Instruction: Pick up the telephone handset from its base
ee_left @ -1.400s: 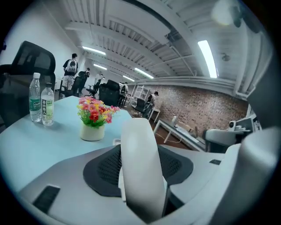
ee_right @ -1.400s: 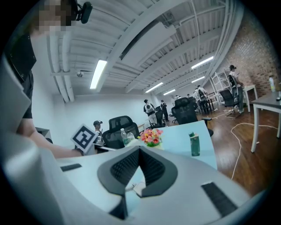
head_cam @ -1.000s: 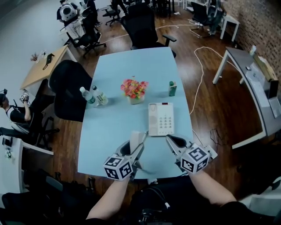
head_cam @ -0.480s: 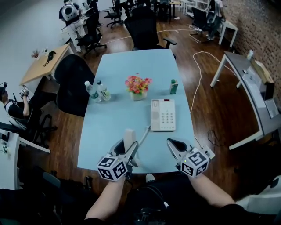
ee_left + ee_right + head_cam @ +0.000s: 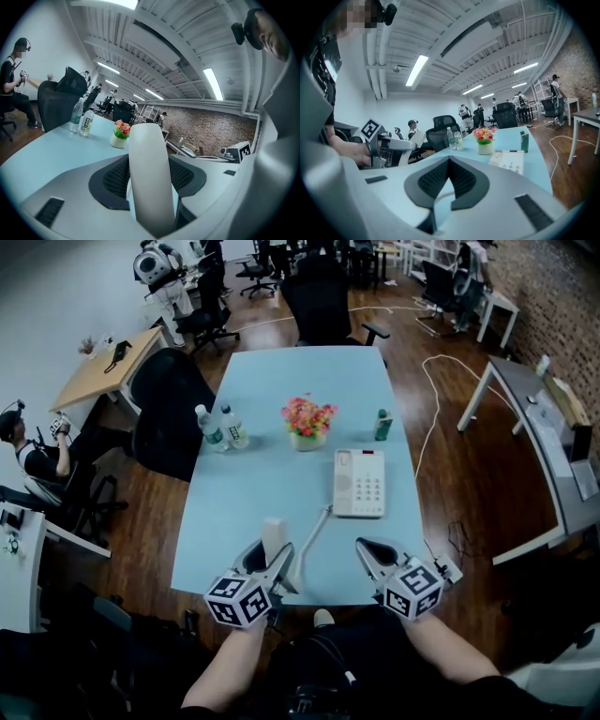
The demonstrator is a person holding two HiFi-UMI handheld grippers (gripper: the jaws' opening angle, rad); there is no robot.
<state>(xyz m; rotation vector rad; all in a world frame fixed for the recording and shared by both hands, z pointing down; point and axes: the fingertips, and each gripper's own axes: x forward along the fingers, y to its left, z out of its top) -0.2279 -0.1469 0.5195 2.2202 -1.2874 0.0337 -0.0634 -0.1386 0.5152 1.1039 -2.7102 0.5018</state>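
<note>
— What is nearest?

— The left gripper (image 5: 277, 555), over the table's (image 5: 246, 495) near edge. Its jaws stand wide, one pad pressed on each side of the white handset (image 5: 273, 532). In the left gripper view the handset (image 5: 150, 178) fills the gap between the dark pads and points away from the camera.

— So the handset is off its base?

— Yes, and well apart from it. The base (image 5: 360, 483) lies further up the table, toward the right side, keypad up. A pale cord (image 5: 311, 535) runs over the table from beside the left gripper to the base's near left corner.

— And the other tool?

— The right gripper (image 5: 368, 550) hangs level with the left, also over the near edge. In the right gripper view its tips (image 5: 449, 158) meet at a point, with nothing between them (only blue tabletop shows through the gap lower down).

— What stands past the base?

— A pot of pink and yellow flowers (image 5: 308, 420) at mid-table. Left of it stand two clear bottles (image 5: 219, 427) close together, and right of it a small green bottle (image 5: 382, 425), just beyond the base's far end.

— Further still?

— A black chair (image 5: 323, 304) at the table's far end and another (image 5: 172, 409) at its left side. A seated person (image 5: 36, 457) is at the far left. A white cable (image 5: 427, 418) trails over the wood floor on the right.
</note>
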